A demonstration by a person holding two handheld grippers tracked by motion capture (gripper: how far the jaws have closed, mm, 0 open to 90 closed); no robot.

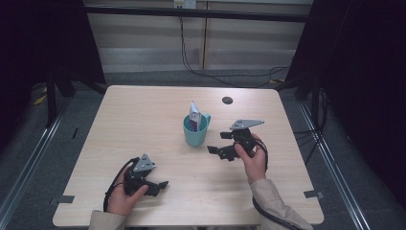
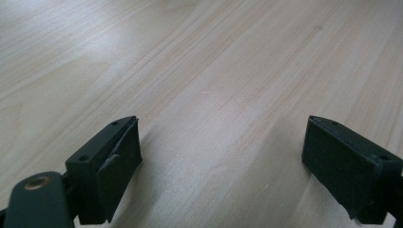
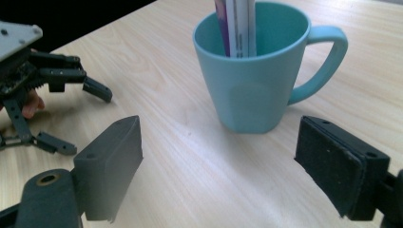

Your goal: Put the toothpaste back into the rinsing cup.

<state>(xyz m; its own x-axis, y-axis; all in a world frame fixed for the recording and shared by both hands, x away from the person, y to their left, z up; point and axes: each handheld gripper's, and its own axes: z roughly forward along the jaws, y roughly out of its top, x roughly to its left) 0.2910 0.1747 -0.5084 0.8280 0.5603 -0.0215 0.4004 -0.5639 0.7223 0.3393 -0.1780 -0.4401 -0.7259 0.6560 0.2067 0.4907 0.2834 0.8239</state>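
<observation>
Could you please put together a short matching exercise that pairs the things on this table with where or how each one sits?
Things:
1. mug
2. tube
3. left gripper
4. right gripper

Places or states:
A. stands upright inside the teal container
B. open, at the near left of the table, nothing between its jaws
C. teal, at the middle of the table, handle toward the far right
D. open, facing the mug from the right, not touching it

Pairs: 1-C, 2-A, 3-B, 4-D

Both hand-held grippers [image 1: 165, 184] [image 1: 215, 142] wide open
</observation>
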